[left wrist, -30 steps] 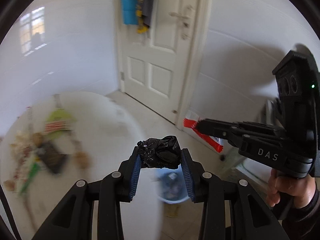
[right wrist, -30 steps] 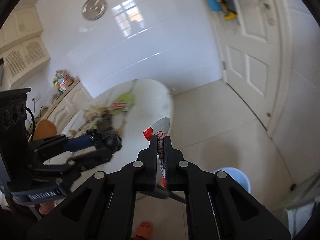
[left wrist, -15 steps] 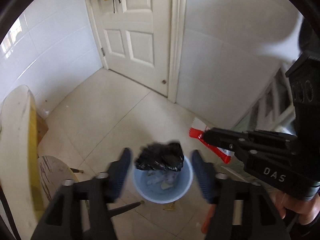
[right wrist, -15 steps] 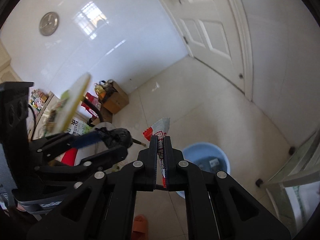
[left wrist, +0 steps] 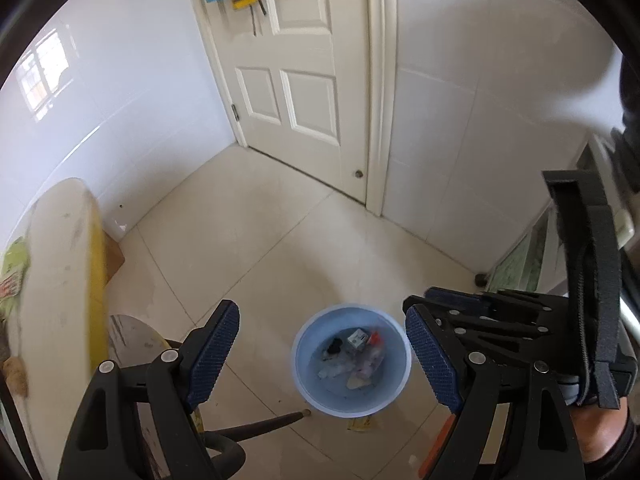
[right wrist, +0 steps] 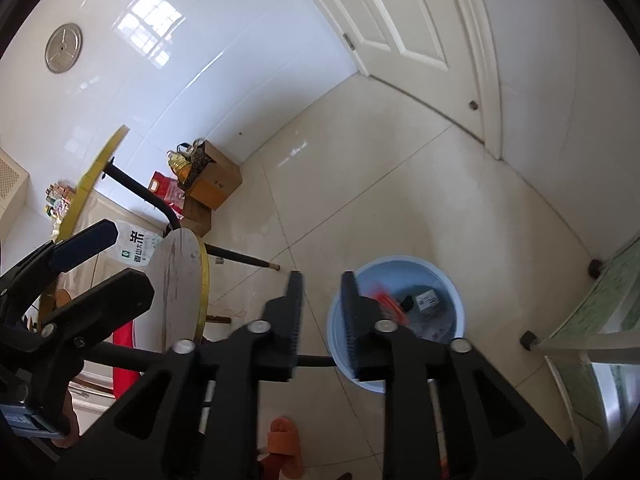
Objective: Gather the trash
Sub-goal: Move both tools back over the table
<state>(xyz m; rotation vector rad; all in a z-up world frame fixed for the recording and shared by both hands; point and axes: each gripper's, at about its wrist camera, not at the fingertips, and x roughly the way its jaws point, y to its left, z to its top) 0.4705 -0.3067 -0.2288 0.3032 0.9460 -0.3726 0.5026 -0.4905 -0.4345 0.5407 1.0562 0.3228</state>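
A light blue trash bin [left wrist: 352, 362] stands on the tiled floor, holding several scraps, with a small black lump [left wrist: 334, 347] and a red-and-white wrapper [left wrist: 374, 338] among them. My left gripper [left wrist: 322, 350] hangs wide open and empty right above the bin. My right gripper [right wrist: 320, 312] is open and empty, with the bin [right wrist: 396, 320] just to its right; a blurred red wrapper [right wrist: 386, 300] is dropping into it. The right gripper also shows in the left wrist view [left wrist: 452, 304], to the right of the bin.
A round yellow-edged table [left wrist: 60, 280] with litter on it sits at the left, a small round stool [right wrist: 182, 284] beside it. A white door [left wrist: 304, 80] is ahead. Cardboard boxes and bags [right wrist: 208, 180] stand by the wall. An orange slipper [right wrist: 286, 444] lies on the floor.
Both grippers swung from the table to above the bin and opened. The black bag left the left gripper and the red-and-white wrapper left the right gripper, both dropping into the bin.
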